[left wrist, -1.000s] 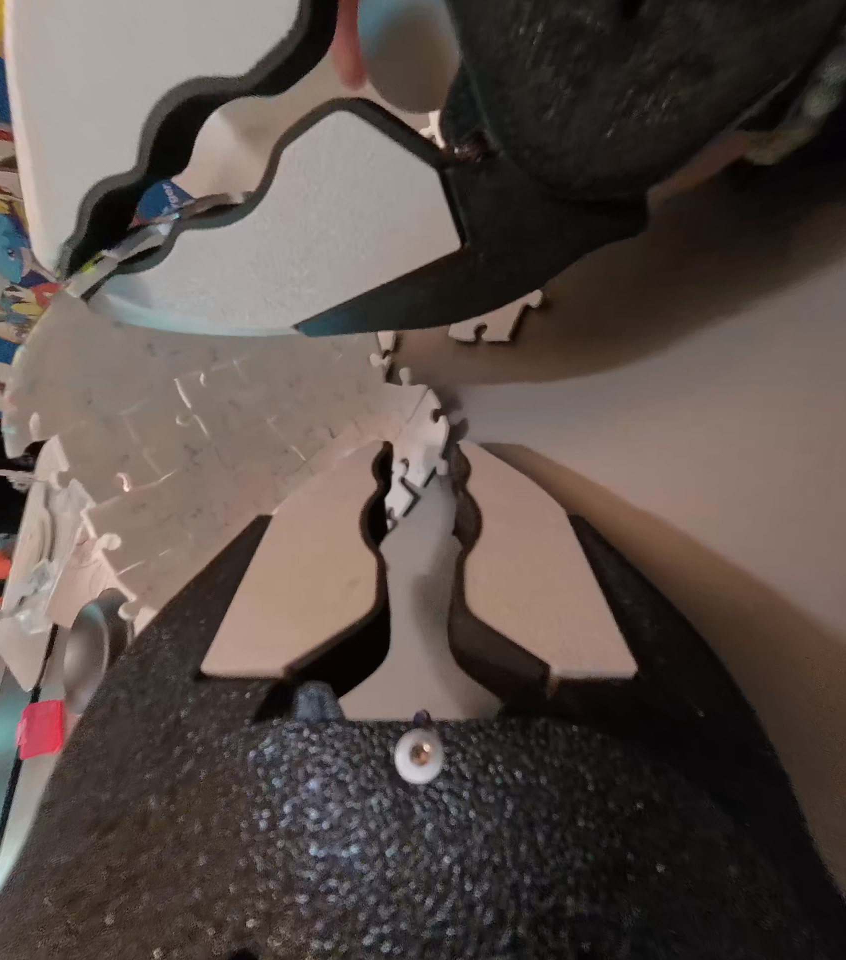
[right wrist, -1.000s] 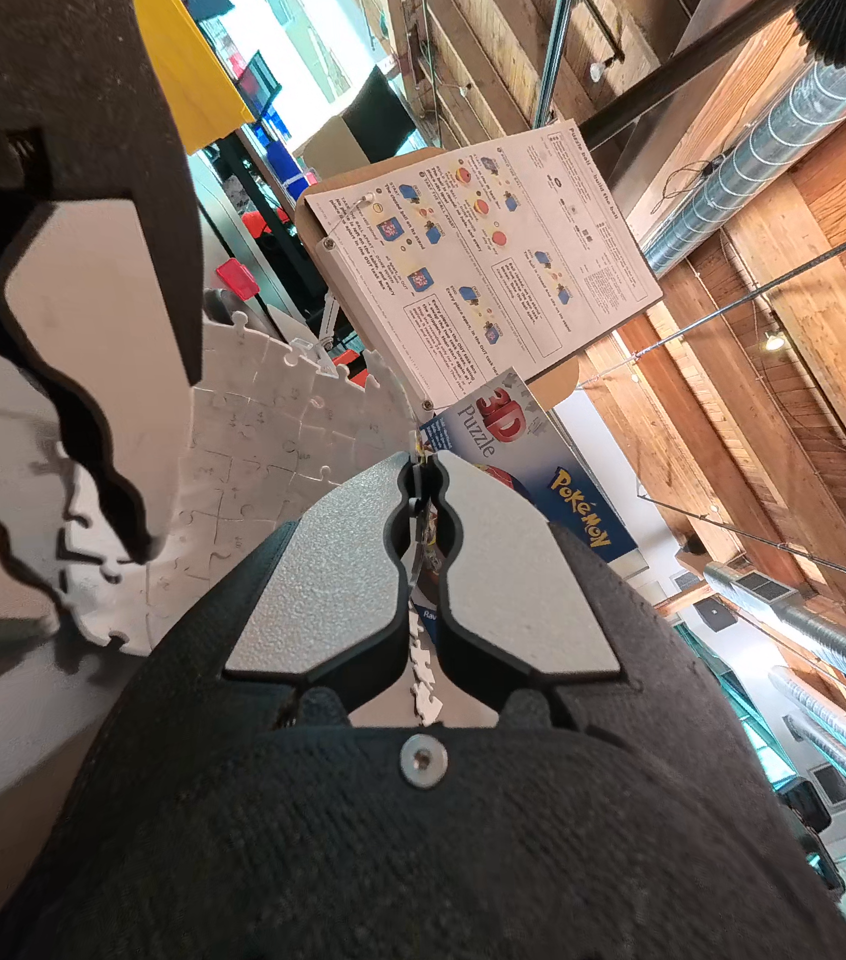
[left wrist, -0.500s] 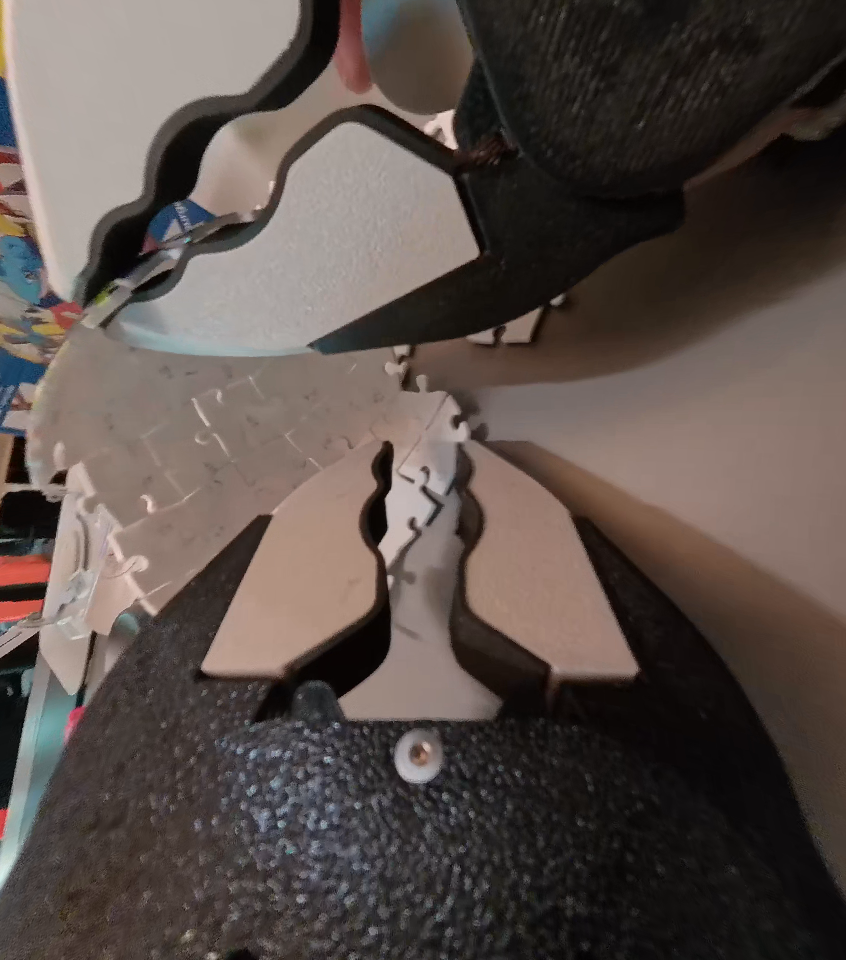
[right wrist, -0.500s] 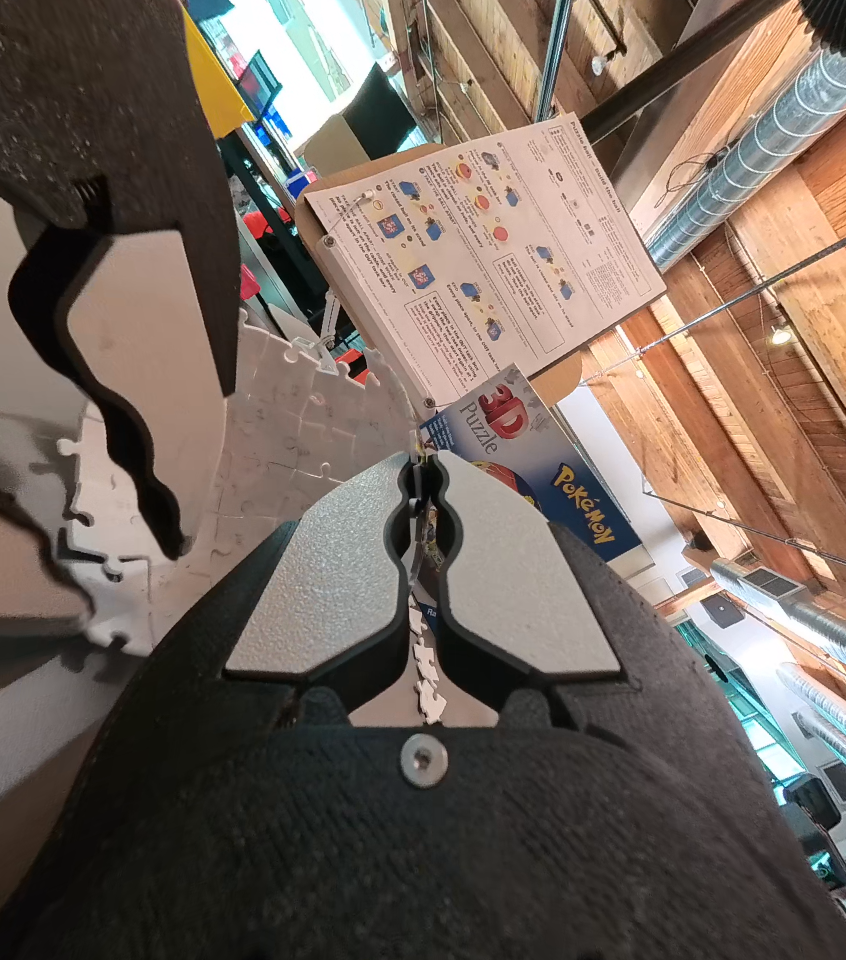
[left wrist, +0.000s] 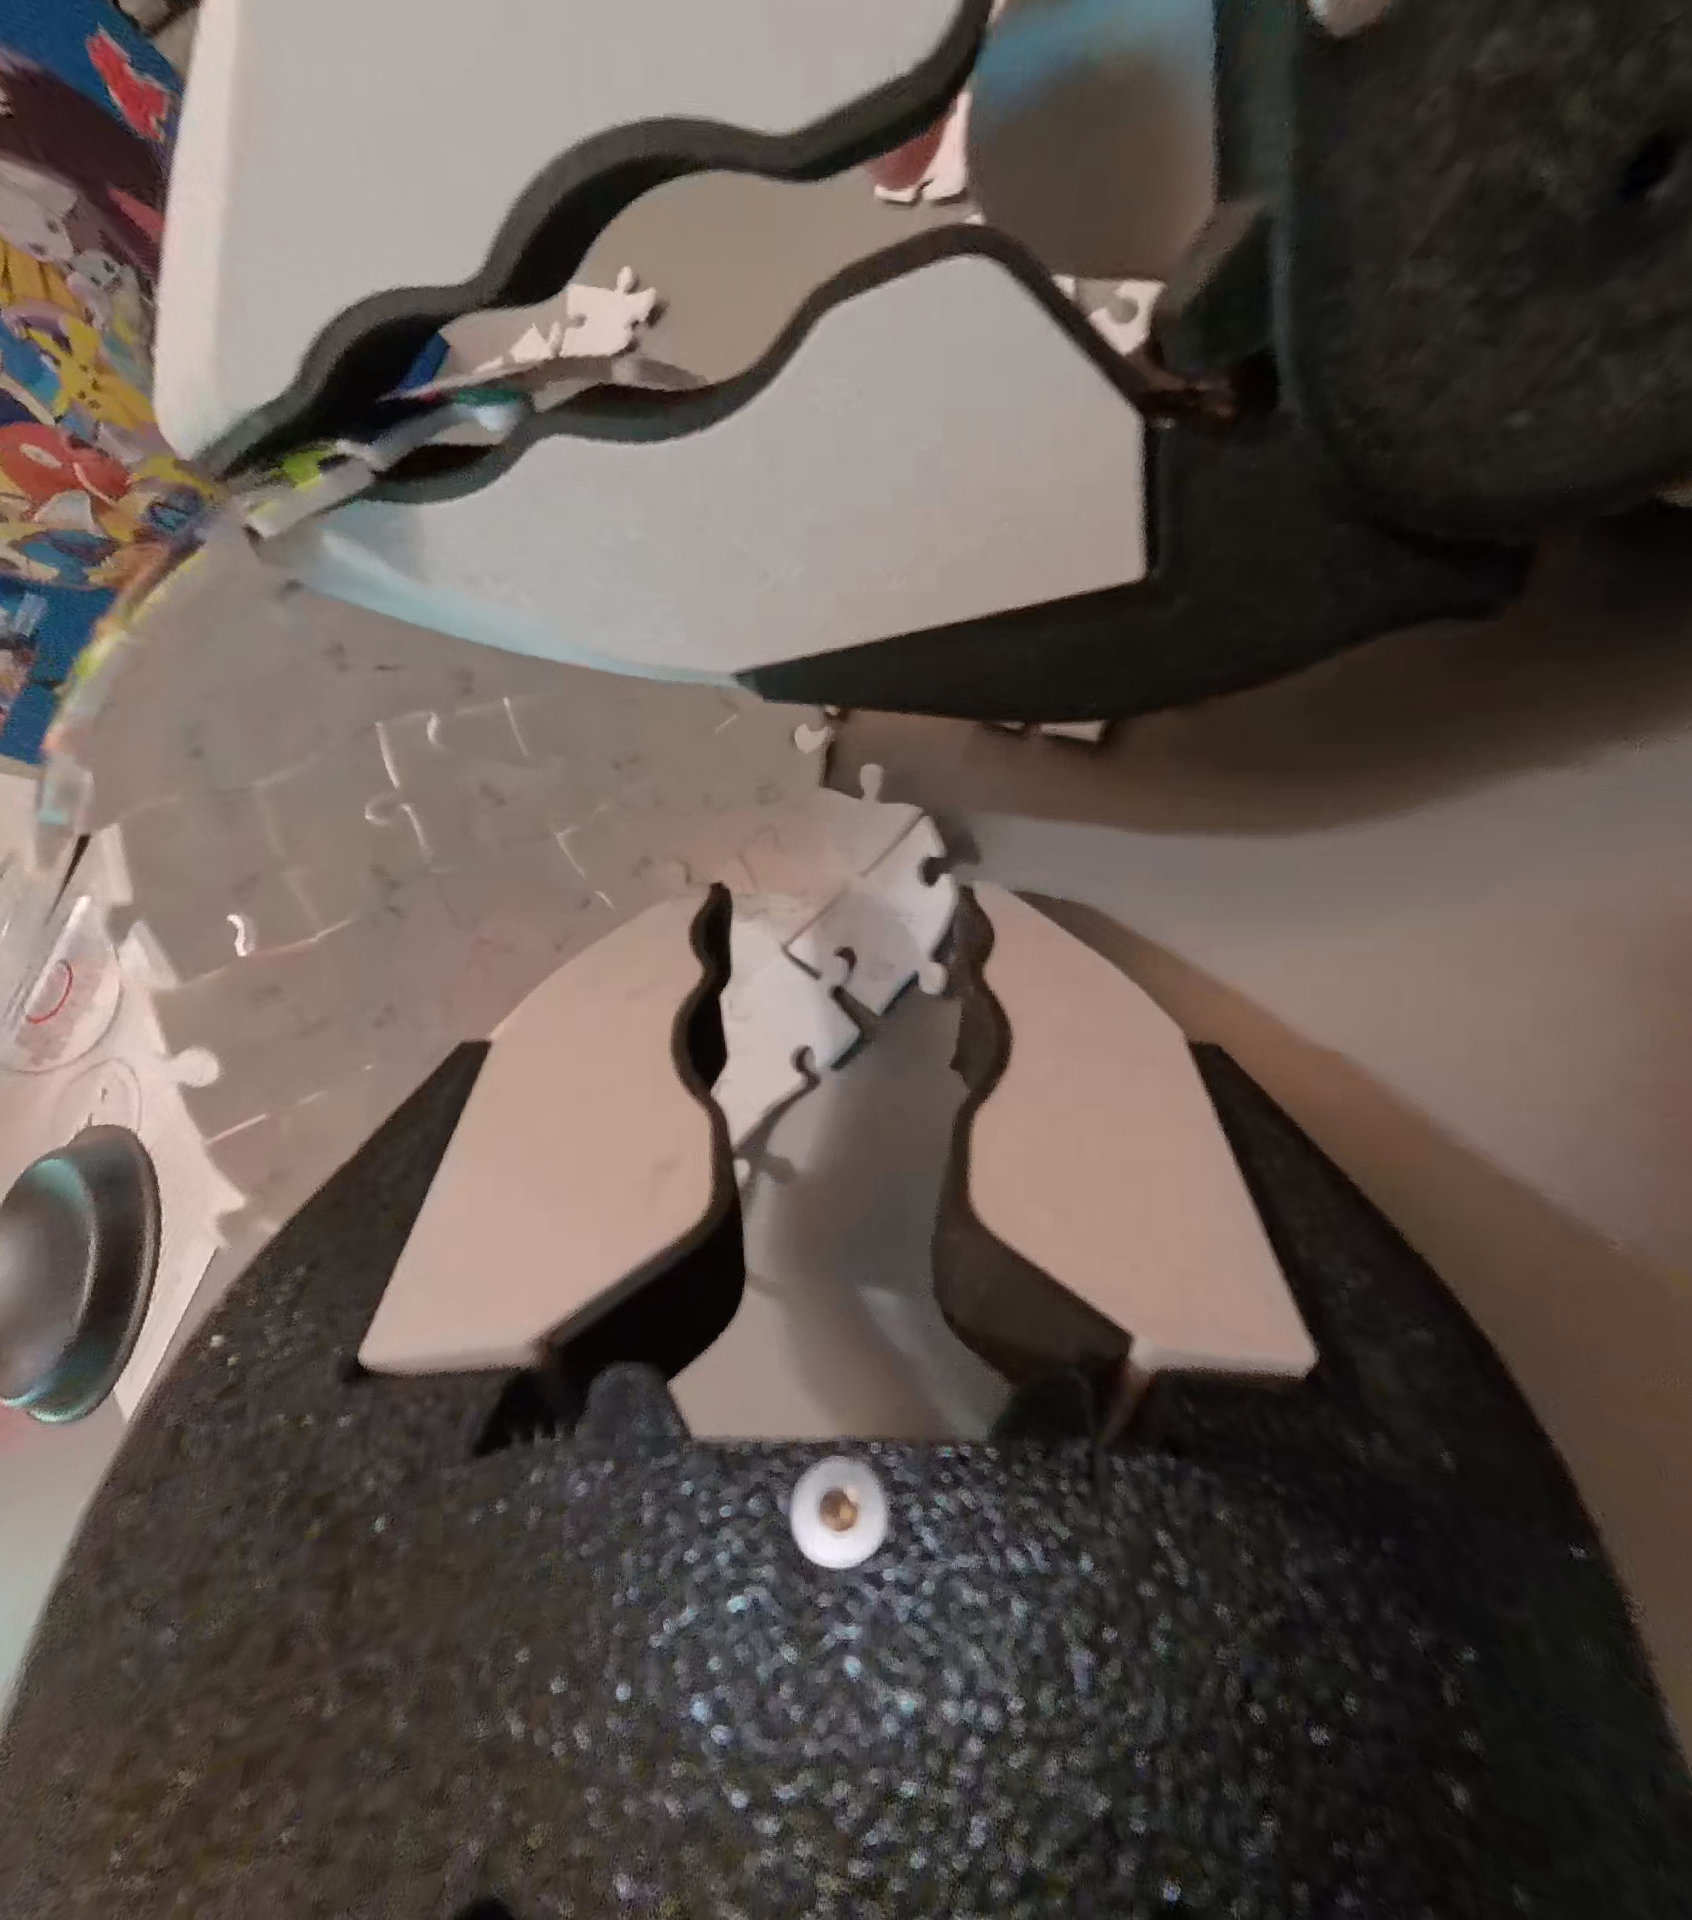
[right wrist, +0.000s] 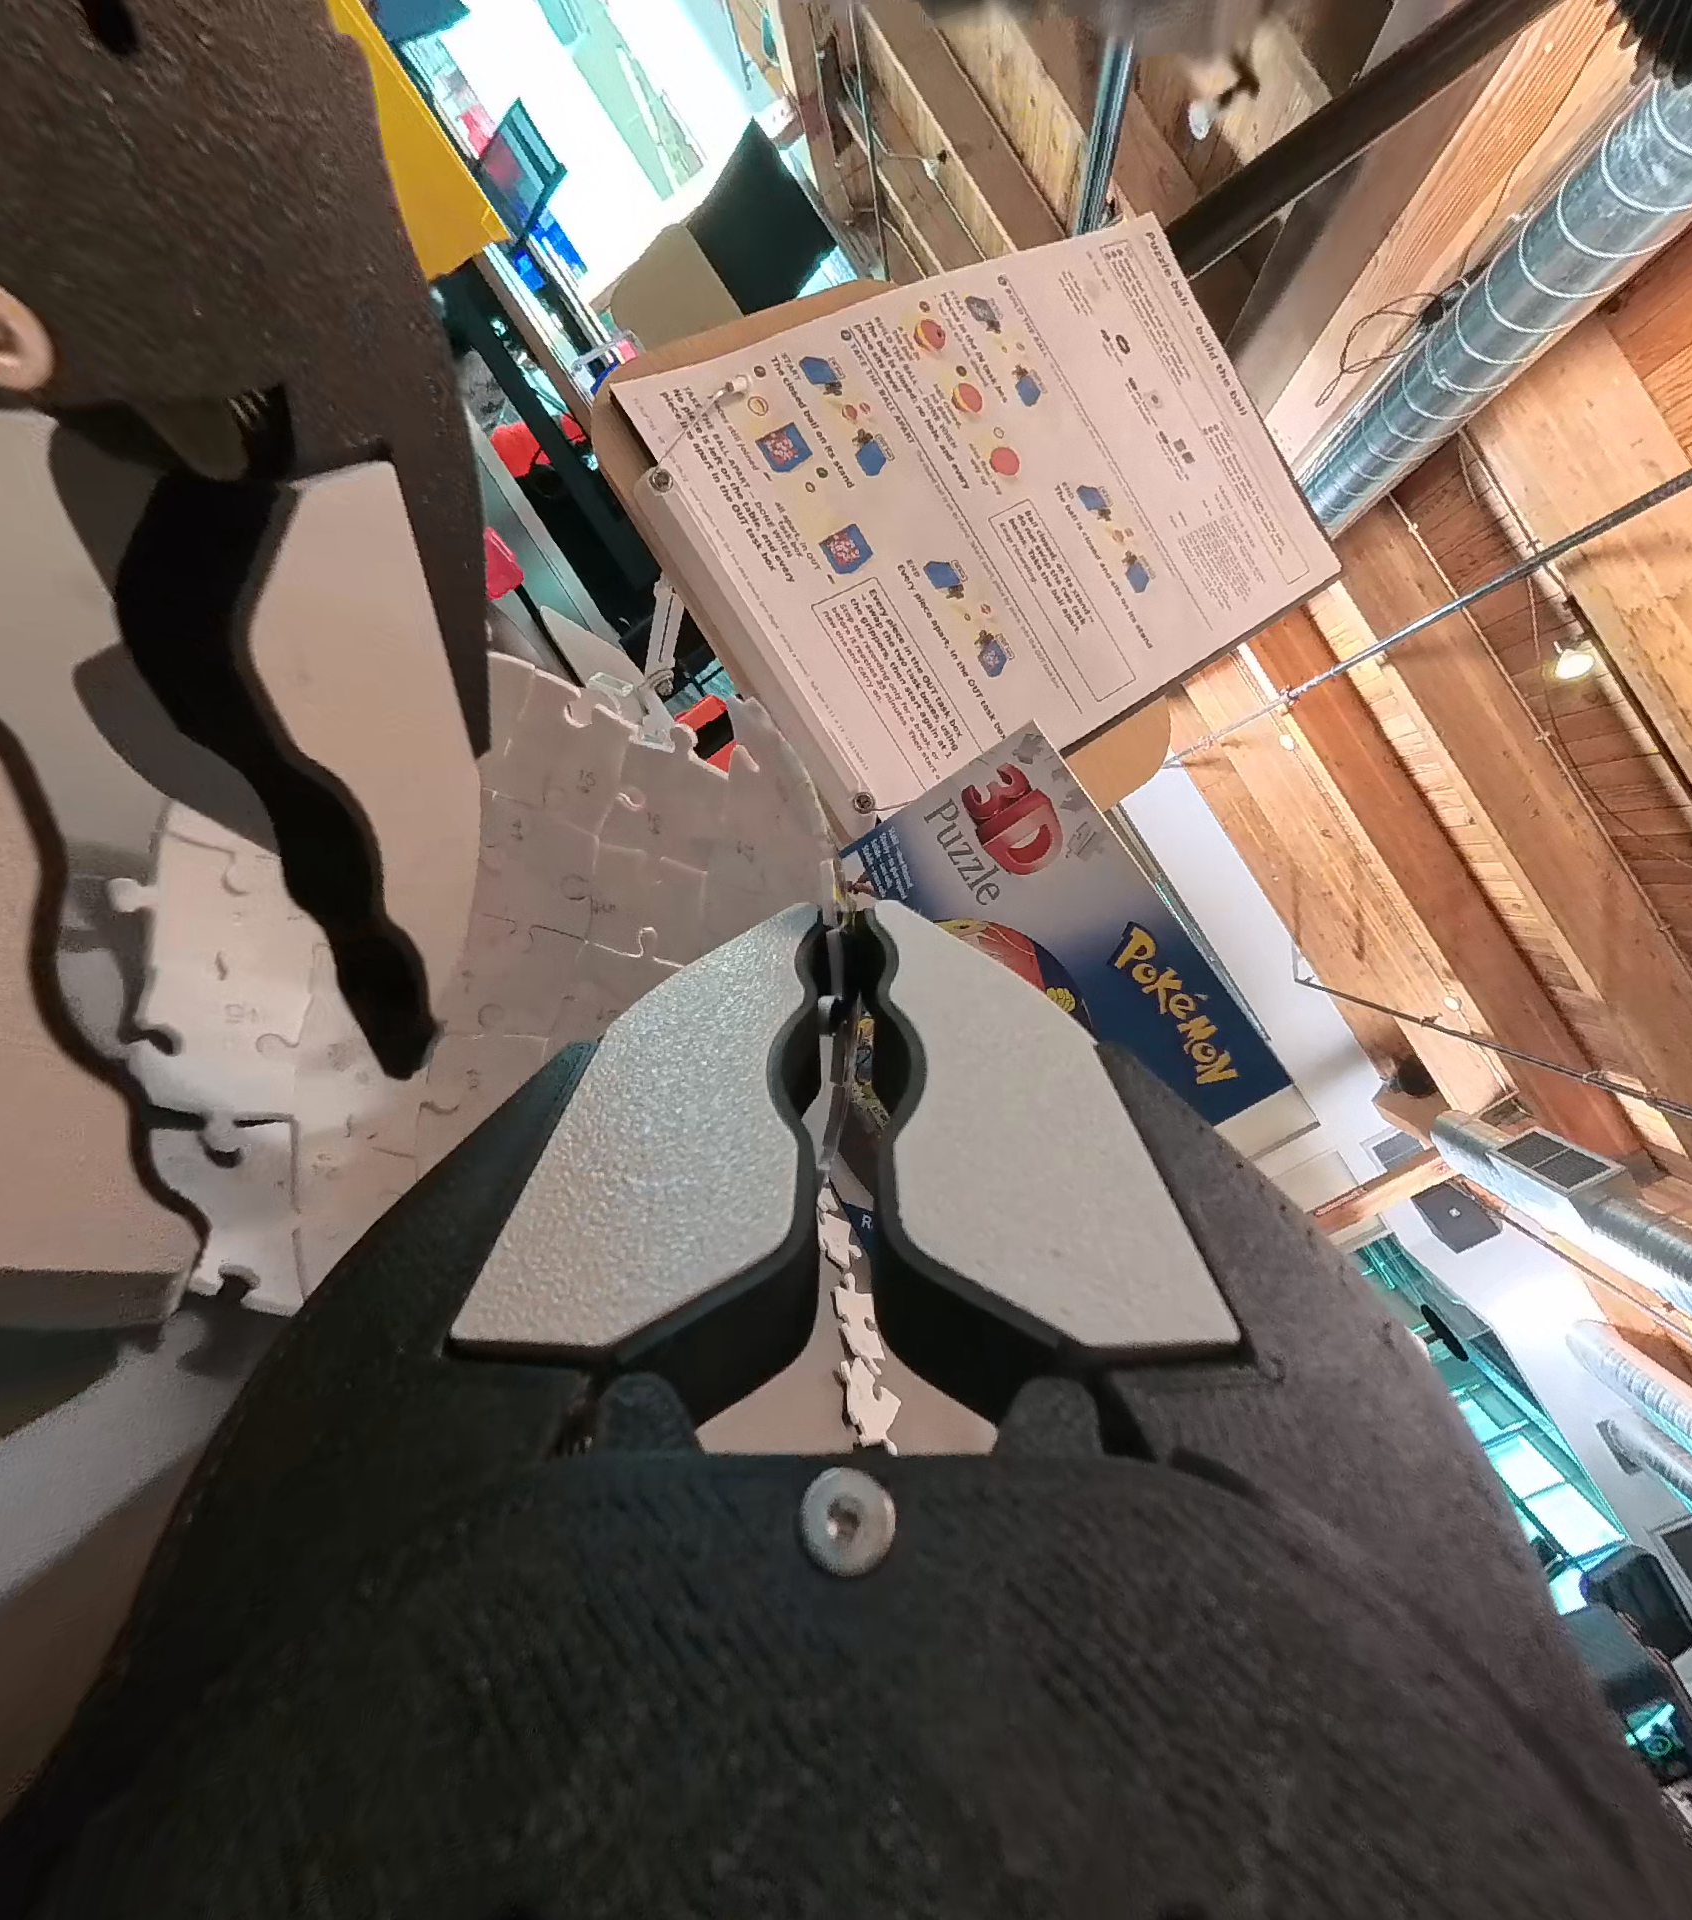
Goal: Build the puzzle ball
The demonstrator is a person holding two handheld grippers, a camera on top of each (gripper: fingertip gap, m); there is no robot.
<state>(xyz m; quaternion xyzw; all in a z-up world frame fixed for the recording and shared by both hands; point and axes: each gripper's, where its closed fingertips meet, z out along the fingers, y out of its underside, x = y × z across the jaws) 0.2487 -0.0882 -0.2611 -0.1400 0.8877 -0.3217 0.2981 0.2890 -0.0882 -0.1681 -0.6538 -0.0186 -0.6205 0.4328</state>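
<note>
2 close wrist views, shared puzzle shell (left wrist: 385, 831)

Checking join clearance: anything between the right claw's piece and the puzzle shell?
Nothing visible. Right claw is shut on the piece, which already reaches the puzzle shell rim; left claw straddles another edge.

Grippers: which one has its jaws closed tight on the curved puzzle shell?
The right gripper: its jaws pinch the puzzle shell's coloured rim edge-on. The left gripper stands open around the white edge.
</note>
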